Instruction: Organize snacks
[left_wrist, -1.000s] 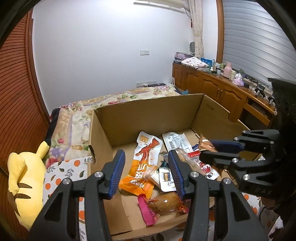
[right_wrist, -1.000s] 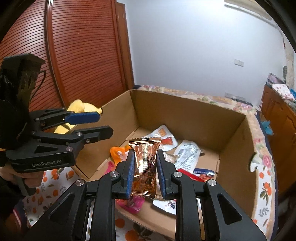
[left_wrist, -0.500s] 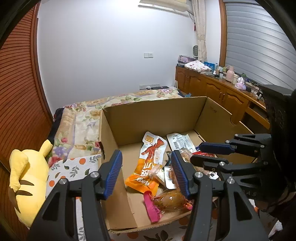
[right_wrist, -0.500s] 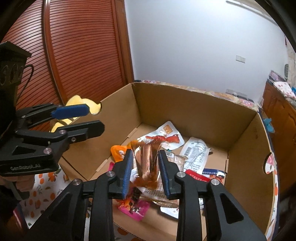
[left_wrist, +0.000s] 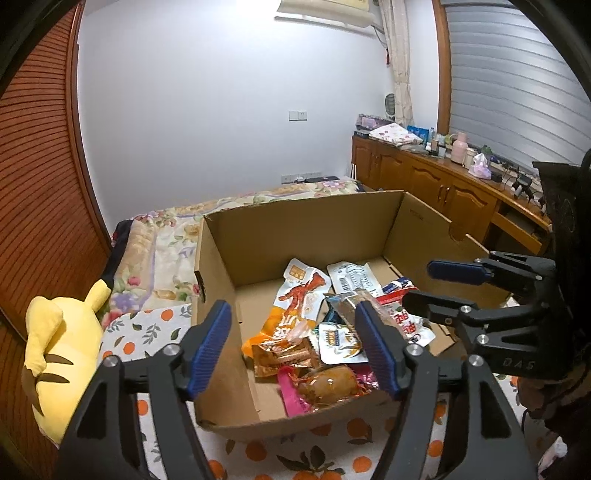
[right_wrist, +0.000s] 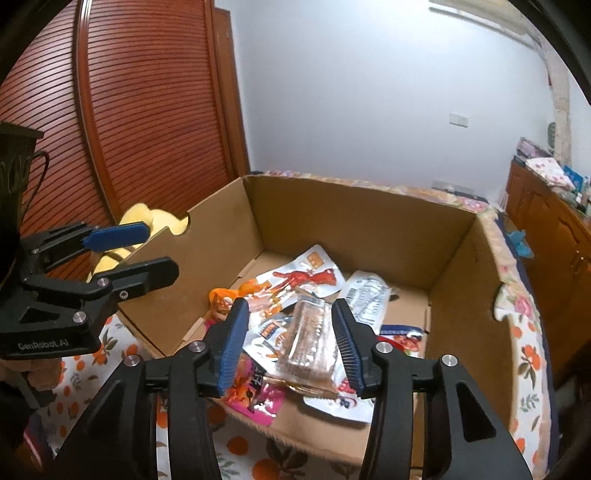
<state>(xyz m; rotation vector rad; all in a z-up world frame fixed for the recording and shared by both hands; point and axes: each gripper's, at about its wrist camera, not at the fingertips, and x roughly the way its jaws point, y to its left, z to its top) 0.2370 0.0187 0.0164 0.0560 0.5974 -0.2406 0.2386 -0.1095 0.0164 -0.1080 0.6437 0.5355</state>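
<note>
right gripper (right_wrist: 290, 345) just let go, fingers now apart, copper snack bar (right_wrist: 309, 341) dropped onto the pile in the box (right_wrist: 369, 225); left gripper (left_wrist: 293, 345) also spread, empty, next pick pending

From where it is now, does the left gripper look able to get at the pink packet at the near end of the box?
Probably yes. The left gripper is open above the cardboard box, whose top is open, and the pink packet lies on top near the front wall with nothing over it.
</note>
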